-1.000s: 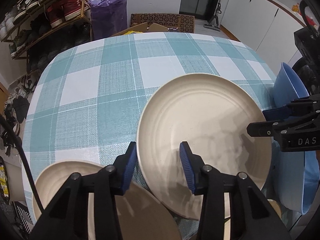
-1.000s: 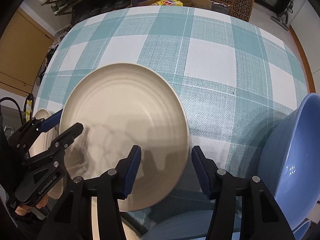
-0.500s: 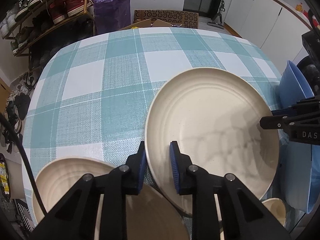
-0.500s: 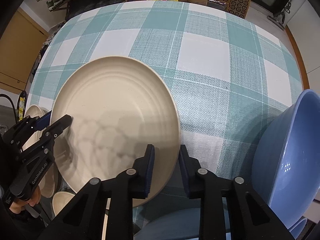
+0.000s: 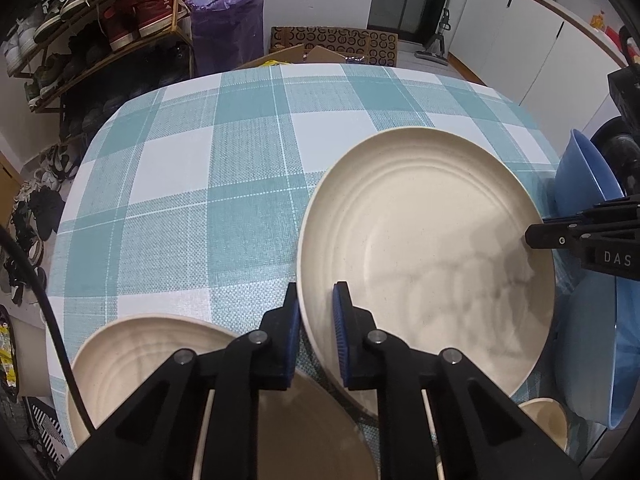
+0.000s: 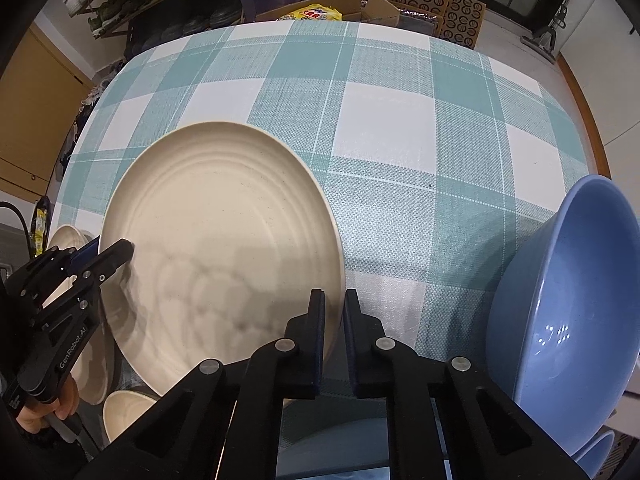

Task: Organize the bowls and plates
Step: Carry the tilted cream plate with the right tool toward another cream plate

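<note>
Teal-checked table (image 5: 208, 184) carries a cream plate (image 5: 432, 248); left tongs (image 5: 316, 312) clamp its near-left rim, right tongs (image 6: 334, 312) clamp the opposite rim beside a blue bowl (image 6: 568, 280).

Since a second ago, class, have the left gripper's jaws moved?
Yes: the left gripper has closed its jaws onto the plate rim.

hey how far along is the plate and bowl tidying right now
Nothing looks stacked yet. In hand: the left claw and right claw are both shut on opposite rims of the large cream plate. Left to do: place it, then deal with the second cream plate, the small cream bowl and the blue bowl, all separate on the checked tablecloth.
</note>
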